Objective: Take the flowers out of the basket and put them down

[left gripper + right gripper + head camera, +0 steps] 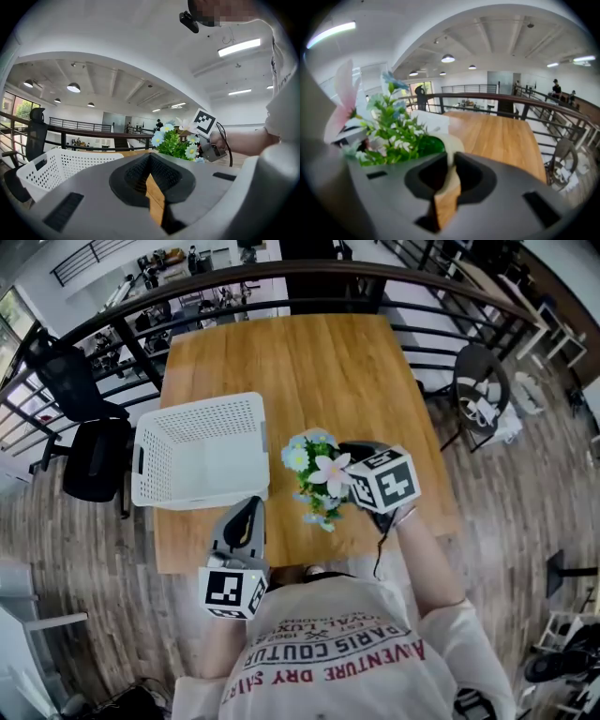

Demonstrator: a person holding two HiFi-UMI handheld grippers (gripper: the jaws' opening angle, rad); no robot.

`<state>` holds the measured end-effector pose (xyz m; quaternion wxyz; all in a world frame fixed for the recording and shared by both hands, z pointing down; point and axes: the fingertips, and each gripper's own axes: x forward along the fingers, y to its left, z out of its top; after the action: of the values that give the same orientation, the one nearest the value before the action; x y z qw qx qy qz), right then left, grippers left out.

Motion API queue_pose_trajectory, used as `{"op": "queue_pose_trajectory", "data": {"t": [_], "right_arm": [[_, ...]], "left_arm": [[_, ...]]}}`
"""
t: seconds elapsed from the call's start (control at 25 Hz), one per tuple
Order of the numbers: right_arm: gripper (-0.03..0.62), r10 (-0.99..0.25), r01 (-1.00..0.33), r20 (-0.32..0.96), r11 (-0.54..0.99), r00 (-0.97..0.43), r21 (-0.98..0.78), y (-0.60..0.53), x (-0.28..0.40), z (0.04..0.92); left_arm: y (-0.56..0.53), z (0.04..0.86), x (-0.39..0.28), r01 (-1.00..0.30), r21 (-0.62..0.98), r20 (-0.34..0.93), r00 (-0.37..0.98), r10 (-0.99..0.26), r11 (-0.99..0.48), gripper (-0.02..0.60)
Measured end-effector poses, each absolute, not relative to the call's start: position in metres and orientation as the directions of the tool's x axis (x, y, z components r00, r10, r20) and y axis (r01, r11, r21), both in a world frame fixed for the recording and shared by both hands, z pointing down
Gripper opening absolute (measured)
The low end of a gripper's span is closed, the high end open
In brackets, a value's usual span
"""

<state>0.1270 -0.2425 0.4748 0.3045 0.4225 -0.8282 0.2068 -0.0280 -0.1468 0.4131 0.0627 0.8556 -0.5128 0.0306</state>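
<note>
"What has the right gripper [451, 154] got?"

"Its jaws are closed on the pale stem end of the flowers [393, 131]. The blooms spread out to the left in the right gripper view."

"And the left gripper [150, 158]?"

"Jaws together at the tips with nothing in them. Only a sliver of table [319, 362] shows through."

"Where are the flowers?"

"Out of the basket [150, 460], held over the table just beside its right rim. I can't tell if they touch the wood. The left gripper is at the table's near edge, by the basket's near corner."

Flowers [176, 144] right of white basket [51, 171]
</note>
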Motion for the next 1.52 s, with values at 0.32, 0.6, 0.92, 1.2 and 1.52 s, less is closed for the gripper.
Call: {"op": "queue_pose_trajectory", "data": {"t": [0.32, 0.6, 0.92, 1.2, 1.52], "right_arm": [[0.077, -0.501, -0.892, 0.785, 0.43, -0.364, -0.139, -0.239, 0.19, 0.578], [0.078, -0.409, -0.91, 0.846, 0.367, -0.342, -0.191, -0.234, 0.202, 0.657], [0.077, -0.388, -0.933, 0.856, 0.246, -0.343, -0.263, -0.243, 0.203, 0.688], [0.077, -0.442, -0.948, 0.844, 0.225, -0.306, -0.226, -0.253, 0.207, 0.694], [0.091, -0.445, -0.955, 0.854, 0.239, -0.271, -0.178, -0.253, 0.212, 0.684]], "left_arm": [[-0.144, 0.447, 0.008, -0.872, 0.062, 0.177, 0.488, -0.854, -0.486, 0.026], [-0.143, 0.47, 0.018, -0.877, 0.069, 0.235, 0.478, -0.847, -0.475, 0.026], [-0.136, 0.485, 0.002, -0.897, 0.086, 0.286, 0.44, -0.852, -0.434, 0.026], [-0.137, 0.493, -0.006, -0.906, 0.093, 0.293, 0.422, -0.858, -0.414, 0.026], [-0.142, 0.484, -0.008, -0.905, 0.087, 0.285, 0.422, -0.861, -0.416, 0.026]]}}
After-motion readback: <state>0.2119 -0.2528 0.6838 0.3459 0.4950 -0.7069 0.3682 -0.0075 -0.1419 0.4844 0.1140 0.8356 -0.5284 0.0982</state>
